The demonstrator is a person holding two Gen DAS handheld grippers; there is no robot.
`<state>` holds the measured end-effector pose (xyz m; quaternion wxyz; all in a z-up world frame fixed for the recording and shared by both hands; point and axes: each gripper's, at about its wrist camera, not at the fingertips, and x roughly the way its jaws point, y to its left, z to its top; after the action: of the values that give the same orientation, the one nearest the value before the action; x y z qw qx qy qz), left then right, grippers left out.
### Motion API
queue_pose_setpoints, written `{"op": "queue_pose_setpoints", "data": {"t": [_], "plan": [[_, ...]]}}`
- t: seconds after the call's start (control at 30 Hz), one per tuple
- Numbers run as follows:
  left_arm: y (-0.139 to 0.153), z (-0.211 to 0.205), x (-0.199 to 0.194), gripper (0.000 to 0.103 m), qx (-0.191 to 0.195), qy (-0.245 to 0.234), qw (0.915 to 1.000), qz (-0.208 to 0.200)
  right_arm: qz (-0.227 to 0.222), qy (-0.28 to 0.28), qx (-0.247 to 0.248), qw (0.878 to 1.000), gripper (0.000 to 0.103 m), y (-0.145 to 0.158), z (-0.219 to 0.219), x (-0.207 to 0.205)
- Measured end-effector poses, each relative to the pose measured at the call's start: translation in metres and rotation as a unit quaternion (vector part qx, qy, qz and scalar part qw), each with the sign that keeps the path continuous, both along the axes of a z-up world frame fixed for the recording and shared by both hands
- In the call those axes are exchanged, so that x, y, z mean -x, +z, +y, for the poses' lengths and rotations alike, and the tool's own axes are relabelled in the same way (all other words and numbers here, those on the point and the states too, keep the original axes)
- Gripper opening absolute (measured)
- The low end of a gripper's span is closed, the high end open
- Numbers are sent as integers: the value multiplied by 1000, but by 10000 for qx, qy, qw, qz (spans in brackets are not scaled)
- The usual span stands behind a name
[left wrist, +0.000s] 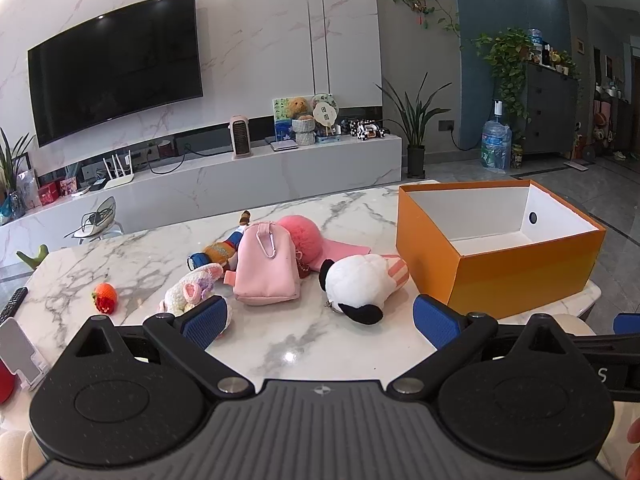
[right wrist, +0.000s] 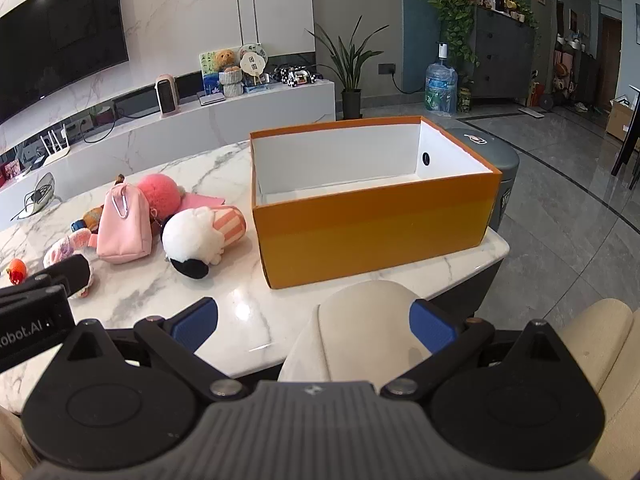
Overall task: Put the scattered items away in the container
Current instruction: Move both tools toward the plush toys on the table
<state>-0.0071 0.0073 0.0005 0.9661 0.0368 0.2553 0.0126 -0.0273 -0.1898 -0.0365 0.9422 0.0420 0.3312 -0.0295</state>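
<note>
The pink backpack pouch [left wrist: 266, 268] hides most of the small doll [left wrist: 218, 252] behind it and part of the pink pompom [left wrist: 300, 236]. The left gripper's near finger [left wrist: 204, 326] covers the crocheted bunny's [left wrist: 192, 290] lower body. The remote control [left wrist: 12, 304] is cut off by the left wrist view's edge. The orange box's [right wrist: 372, 224] near wall hides part of its floor.

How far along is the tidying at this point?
Nothing looks done: the orange cardboard box shows only its white inside. Nothing is in hand; the left hand-held gripper and right hand-held gripper are both open. Left on the marble table: pink zip pouch, white plush toy, pink pompom, small orange toy and others.
</note>
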Motion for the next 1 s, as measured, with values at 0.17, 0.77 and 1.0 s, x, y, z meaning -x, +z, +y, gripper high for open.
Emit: {"op": "queue_pose_setpoints", "data": {"t": [0.17,0.77,1.0], "plan": [[1,2,0,103,45,12,10000,27,48,8,55,10000,103,0,3,0],[1,3,3,103,117,-109,9998,79,79,250,188,9995,103,-1,15,2],[0,5,3,103,138,-115,9998,99,87,346,300,9989,103,0,22,2]]}}
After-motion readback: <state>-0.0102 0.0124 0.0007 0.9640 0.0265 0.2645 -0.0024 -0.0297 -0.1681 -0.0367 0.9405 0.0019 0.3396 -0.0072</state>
